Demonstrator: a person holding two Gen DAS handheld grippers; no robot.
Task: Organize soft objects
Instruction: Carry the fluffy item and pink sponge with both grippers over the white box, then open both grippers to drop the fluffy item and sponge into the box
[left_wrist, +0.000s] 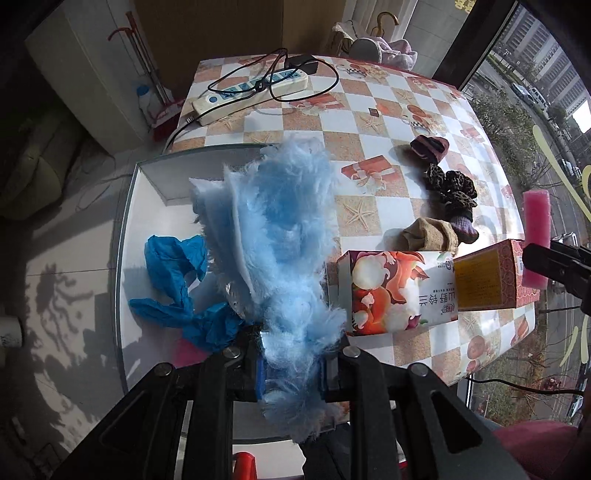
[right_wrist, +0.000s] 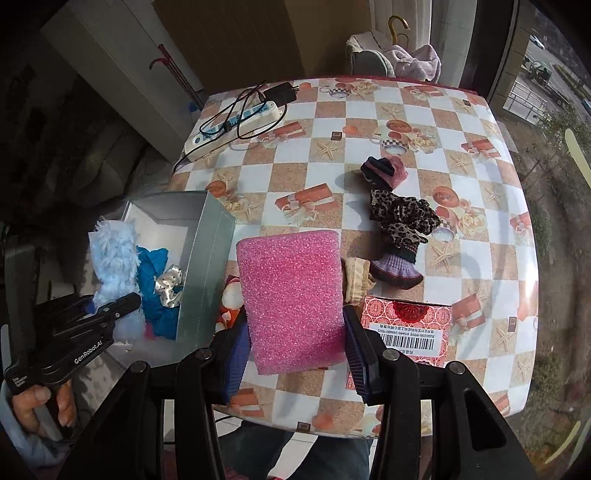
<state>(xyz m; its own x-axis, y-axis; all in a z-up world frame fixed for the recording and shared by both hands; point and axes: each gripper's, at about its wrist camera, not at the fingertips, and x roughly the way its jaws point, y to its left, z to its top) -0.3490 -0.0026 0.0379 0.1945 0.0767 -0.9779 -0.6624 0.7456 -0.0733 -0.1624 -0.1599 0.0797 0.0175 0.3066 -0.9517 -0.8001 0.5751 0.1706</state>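
My left gripper (left_wrist: 291, 373) is shut on a fluffy light-blue cloth (left_wrist: 273, 236) and holds it over the open grey box (left_wrist: 147, 173) at the table's left edge; the cloth also shows in the right wrist view (right_wrist: 114, 251). The box (right_wrist: 207, 258) holds a crumpled blue cloth (left_wrist: 173, 280) and a shiny silver bow (right_wrist: 170, 284). My right gripper (right_wrist: 295, 350) is shut on a pink foam sponge (right_wrist: 291, 299), held above the table's near edge. A leopard-print sock (right_wrist: 402, 218), a dark red sock (right_wrist: 384, 170) and a beige sock (right_wrist: 356, 277) lie on the table.
A checkered tablecloth (right_wrist: 332, 122) covers the table. A red carton (right_wrist: 406, 332) and a printed carton (left_wrist: 399, 291) lie near the front. A white power strip (right_wrist: 236, 122) with black cables sits at the far left. A chair with clothes (right_wrist: 399, 55) stands behind.
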